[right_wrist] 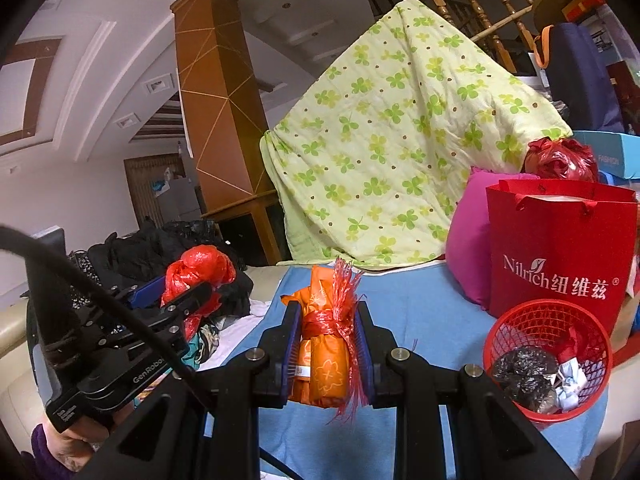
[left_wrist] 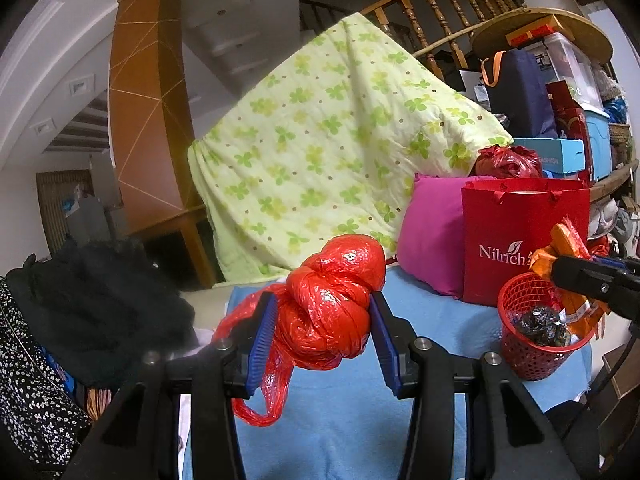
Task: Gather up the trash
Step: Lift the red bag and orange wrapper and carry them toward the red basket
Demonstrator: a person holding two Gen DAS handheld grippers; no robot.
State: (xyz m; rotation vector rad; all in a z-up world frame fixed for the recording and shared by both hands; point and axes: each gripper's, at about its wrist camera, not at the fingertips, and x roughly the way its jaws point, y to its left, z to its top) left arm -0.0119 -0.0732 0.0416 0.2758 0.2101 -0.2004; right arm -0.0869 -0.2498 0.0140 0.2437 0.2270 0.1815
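While bundles hide pads [right_wrist: 362,344], basket [right_wrist: 548,360] contents unclear.

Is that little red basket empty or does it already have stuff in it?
Partly filled: the red basket holds crumpled black wrappers and white paper.

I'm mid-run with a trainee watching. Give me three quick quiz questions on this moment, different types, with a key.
1. True or false: the left tool is empty.
2. Multiple choice: what does the right tool hold? A) a black plastic wad B) an orange wrapper bundle tied with red string C) a pink cushion
3. Fill in: the red mesh basket stands on the blue cloth in front of the red ____ bag.

Key:
1. False. It grips a knotted red plastic bag.
2. B.
3. Nilrich. The basket already holds black plastic wads and crumpled paper.
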